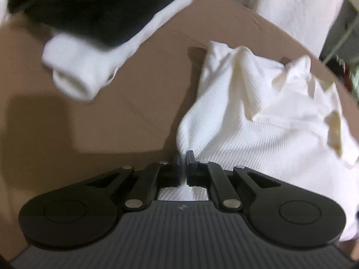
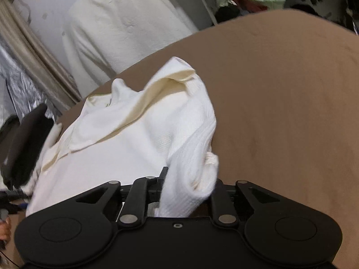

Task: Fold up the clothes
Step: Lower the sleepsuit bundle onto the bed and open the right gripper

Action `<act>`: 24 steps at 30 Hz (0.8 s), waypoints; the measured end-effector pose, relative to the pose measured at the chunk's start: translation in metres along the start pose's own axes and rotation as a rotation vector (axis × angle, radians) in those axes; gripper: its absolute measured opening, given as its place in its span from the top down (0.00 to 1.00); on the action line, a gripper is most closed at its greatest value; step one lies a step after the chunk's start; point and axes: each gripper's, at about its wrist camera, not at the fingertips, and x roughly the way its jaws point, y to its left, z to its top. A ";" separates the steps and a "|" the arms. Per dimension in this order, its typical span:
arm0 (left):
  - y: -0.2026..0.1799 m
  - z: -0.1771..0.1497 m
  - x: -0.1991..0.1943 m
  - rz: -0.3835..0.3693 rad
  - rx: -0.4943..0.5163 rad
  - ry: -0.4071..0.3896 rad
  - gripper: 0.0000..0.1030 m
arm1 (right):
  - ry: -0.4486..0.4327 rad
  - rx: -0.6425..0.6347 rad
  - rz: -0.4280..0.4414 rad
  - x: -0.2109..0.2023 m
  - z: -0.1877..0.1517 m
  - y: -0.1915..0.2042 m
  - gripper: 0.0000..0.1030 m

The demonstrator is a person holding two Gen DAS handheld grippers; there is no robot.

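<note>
Two grippers, both clamped on one white waffle-knit garment (image 1: 258, 112) lying crumpled on the brown desk (image 1: 112, 123). Left gripper (image 1: 184, 157) pinched nearly fully closed on an edge. Right gripper (image 2: 188, 179) slightly parted around a bunched fold.

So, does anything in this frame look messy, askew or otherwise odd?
Nothing is damaged or spilled. The white garment lies bunched and rumpled on the brown surface, not flat, with both grippers pinching its edges: left gripper, right gripper. The left view is motion-blurred, including the white sleeve over the surface.
</note>
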 end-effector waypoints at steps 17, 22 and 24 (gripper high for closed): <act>0.009 -0.028 -0.056 0.188 -0.013 -0.178 0.93 | -0.025 -0.324 -0.224 -0.003 -0.009 0.030 0.84; -0.016 -0.027 -0.060 0.152 0.078 -0.232 0.77 | -0.044 -0.434 -0.309 -0.009 -0.017 0.044 0.79; -0.023 -0.025 -0.057 0.143 0.104 -0.238 0.73 | -0.054 -0.436 -0.352 -0.011 -0.015 0.041 0.79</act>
